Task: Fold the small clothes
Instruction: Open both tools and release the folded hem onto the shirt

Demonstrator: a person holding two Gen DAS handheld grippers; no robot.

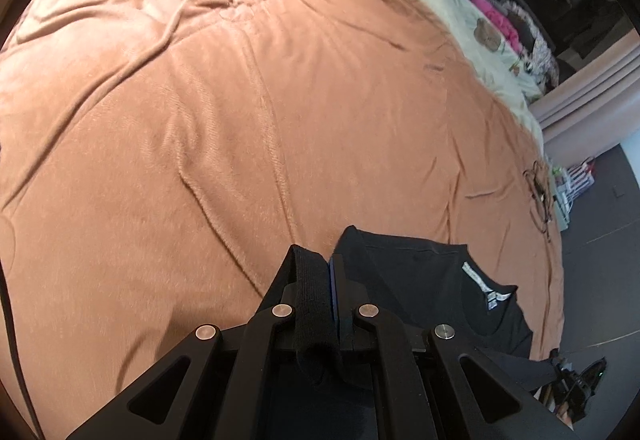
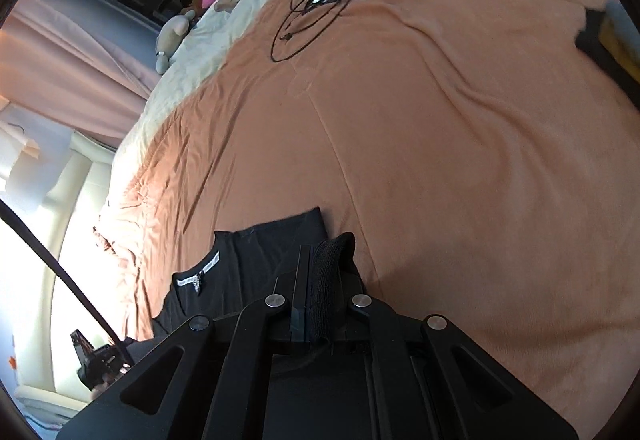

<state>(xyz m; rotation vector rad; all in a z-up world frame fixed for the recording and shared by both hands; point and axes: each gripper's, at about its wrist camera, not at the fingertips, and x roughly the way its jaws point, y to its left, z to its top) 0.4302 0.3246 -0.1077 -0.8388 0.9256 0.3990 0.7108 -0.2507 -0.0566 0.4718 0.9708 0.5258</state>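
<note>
A black top with a white neck label lies on the orange blanket near the bed's front edge. My left gripper is shut on a ribbed black fold of the top, which runs back between its fingers. In the right wrist view the same black top spreads to the left, its label showing. My right gripper is shut on another ribbed fold of it. Both grippers hover low over the blanket with the garment stretched between them.
Black cables lie coiled on the orange blanket toward its far side. Cream bedding with soft toys and pink clothes lines the head of the bed. Pink curtains hang beyond. A dark floor lies past the bed's edge.
</note>
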